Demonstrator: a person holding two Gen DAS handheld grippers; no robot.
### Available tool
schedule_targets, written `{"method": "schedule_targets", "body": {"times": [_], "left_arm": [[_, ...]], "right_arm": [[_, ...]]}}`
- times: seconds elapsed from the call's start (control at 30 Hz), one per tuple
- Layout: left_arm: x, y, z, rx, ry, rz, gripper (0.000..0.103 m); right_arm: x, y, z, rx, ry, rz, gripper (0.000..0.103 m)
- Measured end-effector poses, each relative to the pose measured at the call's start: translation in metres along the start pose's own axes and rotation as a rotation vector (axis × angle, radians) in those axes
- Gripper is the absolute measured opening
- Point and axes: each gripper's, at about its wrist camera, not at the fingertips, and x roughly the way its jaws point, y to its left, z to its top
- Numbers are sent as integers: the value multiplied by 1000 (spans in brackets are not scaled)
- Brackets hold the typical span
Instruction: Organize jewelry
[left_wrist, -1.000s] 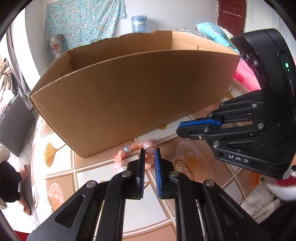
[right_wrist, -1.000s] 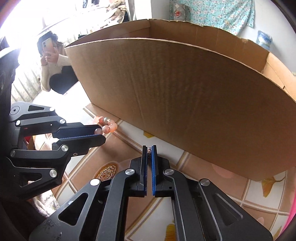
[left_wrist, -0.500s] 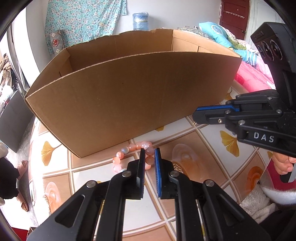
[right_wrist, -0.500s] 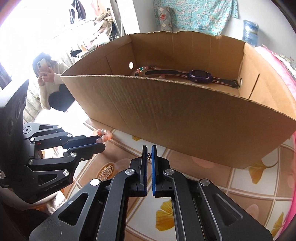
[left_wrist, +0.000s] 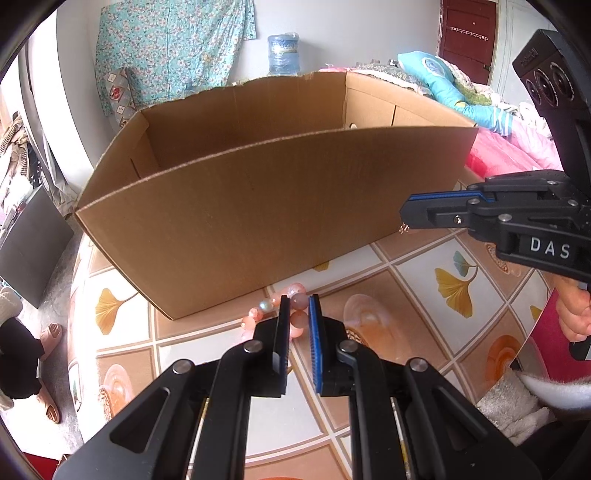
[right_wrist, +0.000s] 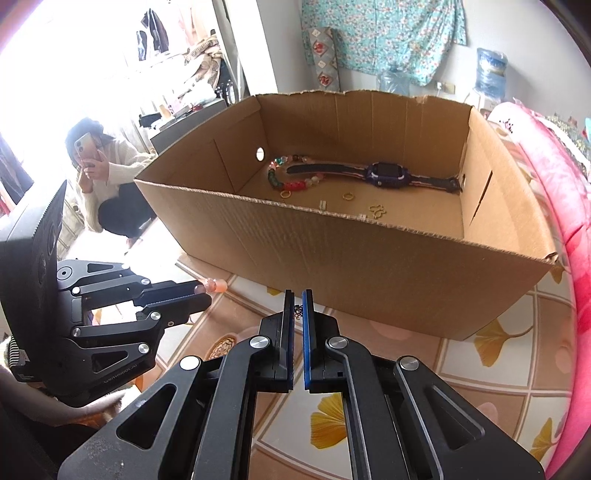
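My right gripper (right_wrist: 297, 301) pinches a small chain (right_wrist: 297, 312); only its camera looks down into the cardboard box (right_wrist: 369, 258), showing the watch (right_wrist: 388, 175) and rings. My left gripper (left_wrist: 298, 308) clamps the pink bead bracelet (left_wrist: 295, 312) above the tabletop (left_wrist: 424, 295). Earlier, the right view met only the box's wall.

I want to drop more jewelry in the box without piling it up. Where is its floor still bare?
Inside the cardboard box, the floor is bare at the right end beside the slotted wall, past the watch. The left end is crowded: a bead bracelet, with small gold rings mid-floor.
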Motion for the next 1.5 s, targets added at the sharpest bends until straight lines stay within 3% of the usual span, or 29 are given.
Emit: {"method": "schedule_targets", "body": {"times": [0.13,0.37,0.53,0.6,0.7,0.9,0.97,1.03,1.1,1.27,1.4,1.5], "left_arm": [[-24,5,2,-23,-52,-23,9],[-98,35,39,-85,-218,-176,9],[-117,51,82,-66,-292,-241,9],[-103,51,99,-44,-269,-222,9],[-65,54,116,-20,-169,-181,9],[8,52,119,10,34,-102,10],[17,52,117,17,61,-82,18],[16,53,116,12,54,-62,44],[10,53,116,15,28,-44,52],[-24,63,112,-44,-59,-41,59],[-69,67,95,-96,-180,-37,80],[-94,66,80,-135,-227,-10,95]], "right_arm": [[-21,5,9,-7,-45,13,2],[-67,-3,54,-3,-158,56,2],[-66,-29,86,25,-126,77,2],[-54,-43,94,50,-81,66,2],[-30,-63,100,89,8,44,2],[-3,-81,98,106,92,-6,7],[-5,-83,96,103,87,-18,10],[-10,-83,95,106,71,-15,18],[-16,-84,96,110,48,-16,20],[-48,-82,90,156,-36,-8,27],[-87,-63,71,167,-106,-40,52],[-99,-49,53,197,-100,-62,70]]}}
